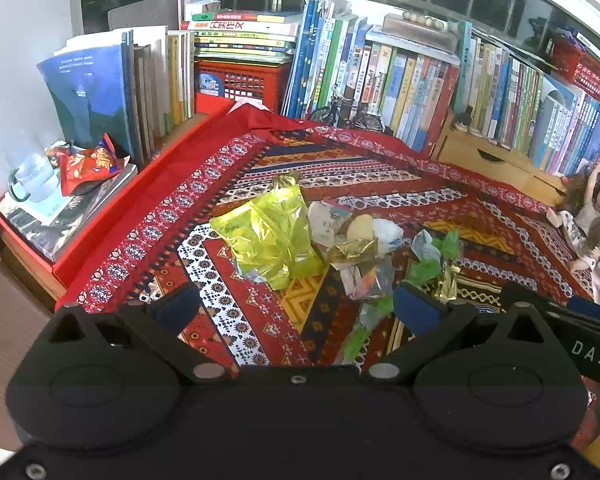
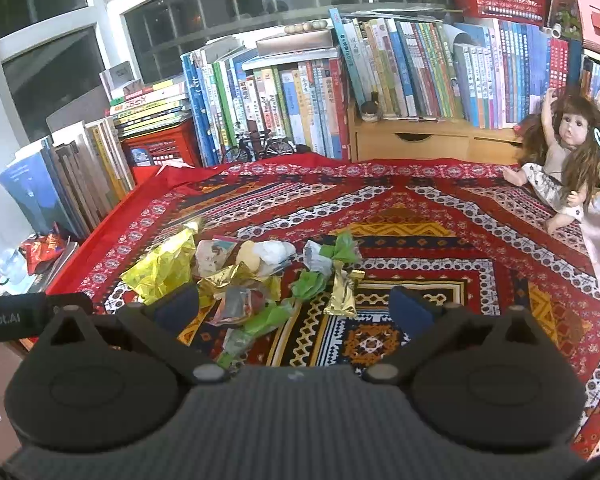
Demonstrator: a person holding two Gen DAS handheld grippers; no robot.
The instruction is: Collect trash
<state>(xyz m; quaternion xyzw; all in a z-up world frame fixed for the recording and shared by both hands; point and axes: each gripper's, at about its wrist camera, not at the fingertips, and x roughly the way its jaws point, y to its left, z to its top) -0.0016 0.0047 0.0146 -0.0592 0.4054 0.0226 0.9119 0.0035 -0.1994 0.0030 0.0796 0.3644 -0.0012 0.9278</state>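
A heap of trash lies on the patterned red cloth (image 1: 236, 312): a yellow-green foil bag (image 1: 272, 236), pale crumpled wrappers (image 1: 340, 224), gold foil (image 1: 352, 250) and green scraps (image 1: 428, 268). My left gripper (image 1: 296, 308) is open just in front of the heap, nothing between its fingers. In the right wrist view the same heap shows the yellow-green bag (image 2: 160, 268), a gold wrapper (image 2: 342, 294) and green scraps (image 2: 308, 284). My right gripper (image 2: 296, 308) is open over the heap's near edge, holding nothing.
Rows of books (image 1: 380, 72) (image 2: 380, 64) line the back. A doll (image 2: 560, 160) sits at the right. A red snack bag (image 1: 88, 164) and a glass (image 1: 32, 176) rest on books at the left. A model bicycle (image 2: 256, 146) and red crate (image 1: 240, 80) stand behind the cloth.
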